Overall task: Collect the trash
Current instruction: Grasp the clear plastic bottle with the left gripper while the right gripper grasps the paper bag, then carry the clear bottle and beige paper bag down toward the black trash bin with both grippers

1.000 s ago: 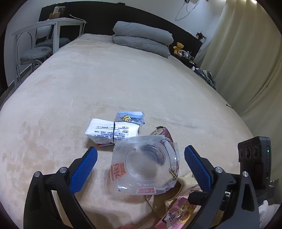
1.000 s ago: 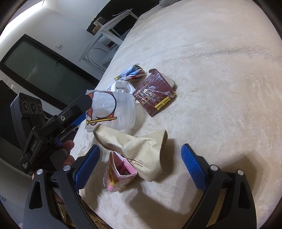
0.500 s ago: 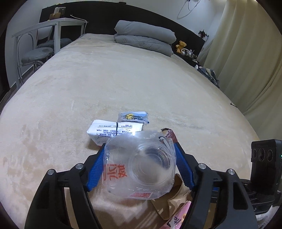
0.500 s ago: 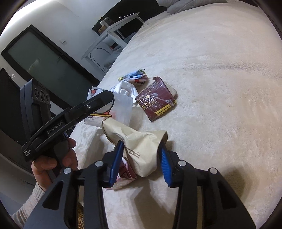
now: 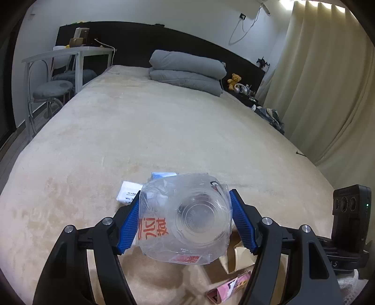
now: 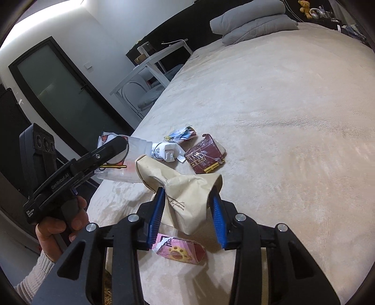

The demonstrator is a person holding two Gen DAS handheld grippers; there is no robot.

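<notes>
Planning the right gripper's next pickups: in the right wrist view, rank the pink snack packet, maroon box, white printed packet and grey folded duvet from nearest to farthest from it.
1. Pink snack packet: just below the right gripper, whose jaws hold the beige paper bag.
2. Maroon box: ahead, slightly right.
3. White printed packet: ahead-left; nearly level with the box, too close to call.
4. Grey folded duvet: far end of the bed.

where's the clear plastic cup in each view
Left wrist: the clear plastic cup sits low centre, bottom toward the camera, clamped between the left tongs.
Right wrist: the cup is at mid left, lying sideways in the left tongs, behind the paper bag that the right tongs grip.
Shared landmark: the folded grey quilt.
</notes>
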